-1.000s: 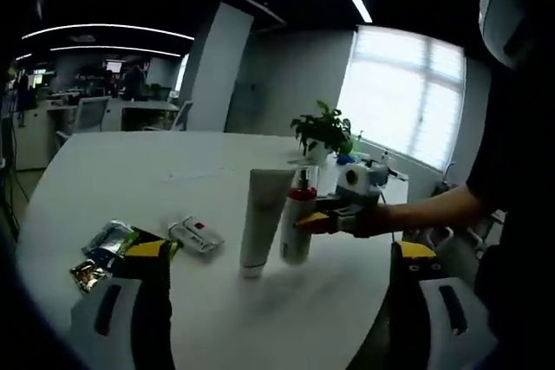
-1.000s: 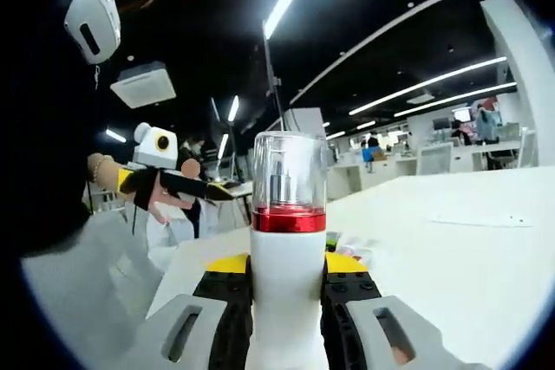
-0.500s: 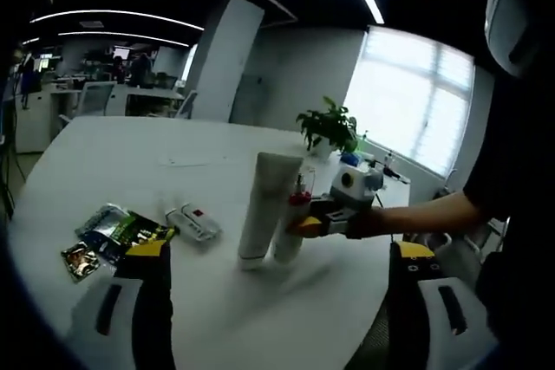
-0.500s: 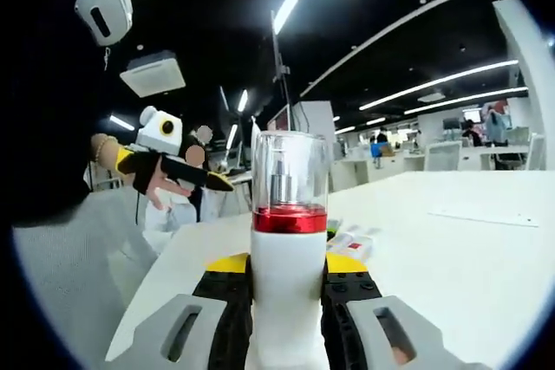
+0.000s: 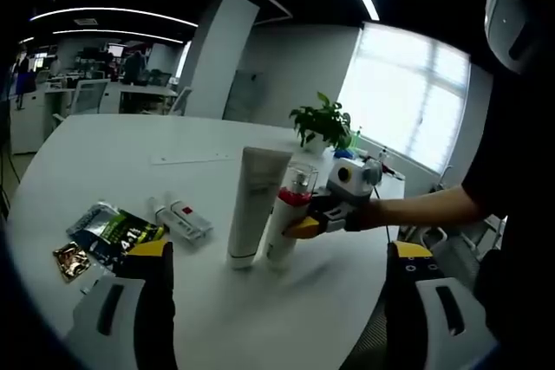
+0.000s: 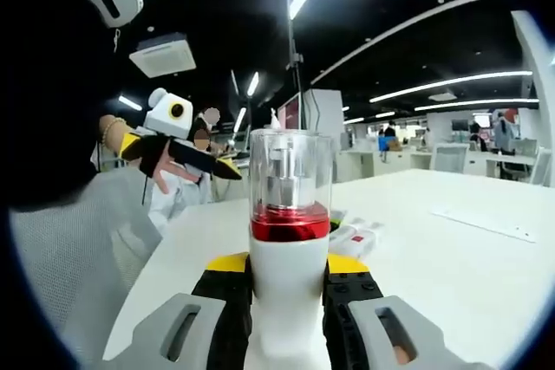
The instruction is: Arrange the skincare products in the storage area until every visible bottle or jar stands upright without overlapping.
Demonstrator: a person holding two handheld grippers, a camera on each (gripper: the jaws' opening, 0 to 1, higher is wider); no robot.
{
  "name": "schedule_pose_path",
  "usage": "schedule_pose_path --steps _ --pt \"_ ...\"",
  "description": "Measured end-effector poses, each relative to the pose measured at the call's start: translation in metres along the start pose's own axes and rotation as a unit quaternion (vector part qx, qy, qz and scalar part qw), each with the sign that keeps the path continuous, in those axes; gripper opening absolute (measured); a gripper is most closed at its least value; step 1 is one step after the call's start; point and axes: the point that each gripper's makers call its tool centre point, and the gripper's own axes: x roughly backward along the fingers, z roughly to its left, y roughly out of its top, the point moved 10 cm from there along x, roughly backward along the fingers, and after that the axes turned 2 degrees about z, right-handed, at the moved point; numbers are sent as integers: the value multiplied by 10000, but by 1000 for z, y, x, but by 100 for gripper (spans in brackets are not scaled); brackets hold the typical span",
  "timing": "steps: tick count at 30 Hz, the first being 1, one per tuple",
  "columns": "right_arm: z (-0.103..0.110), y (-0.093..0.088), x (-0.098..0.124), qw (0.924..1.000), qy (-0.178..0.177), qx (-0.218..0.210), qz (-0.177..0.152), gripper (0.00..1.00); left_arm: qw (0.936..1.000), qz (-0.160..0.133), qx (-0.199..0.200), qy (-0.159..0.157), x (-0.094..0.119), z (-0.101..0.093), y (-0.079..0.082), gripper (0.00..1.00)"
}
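Pump bottle (image 6: 289,240) gripped right; left view: tube (image 5: 252,205) beside.

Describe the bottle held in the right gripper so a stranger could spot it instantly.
On the white round table, near the edge facing the window, the right gripper clamps a pump bottle. Unlike the plain tube touching it, it has a red collar under a clear cap.

Clear glossy plastic cap (image 6: 290,171), matt white bottle (image 6: 287,305), smooth white table (image 5: 104,171), shiny foil sachets (image 5: 95,236).

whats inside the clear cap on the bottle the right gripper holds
Through the clear cap a silver pump head shows, above a red collar. The white bottle is opaque, so its contents stay hidden.
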Motion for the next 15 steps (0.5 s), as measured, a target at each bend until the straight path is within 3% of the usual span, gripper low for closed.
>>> schedule_pose_path --steps 9,15 --pt "4 2 -7 9995 38 59 308 22 9999 24 -70 89 3 2 0 95" --pt "4 0 -8 9988 -126 -10 464 30 9999 9 -105 70 4 1 1 94"
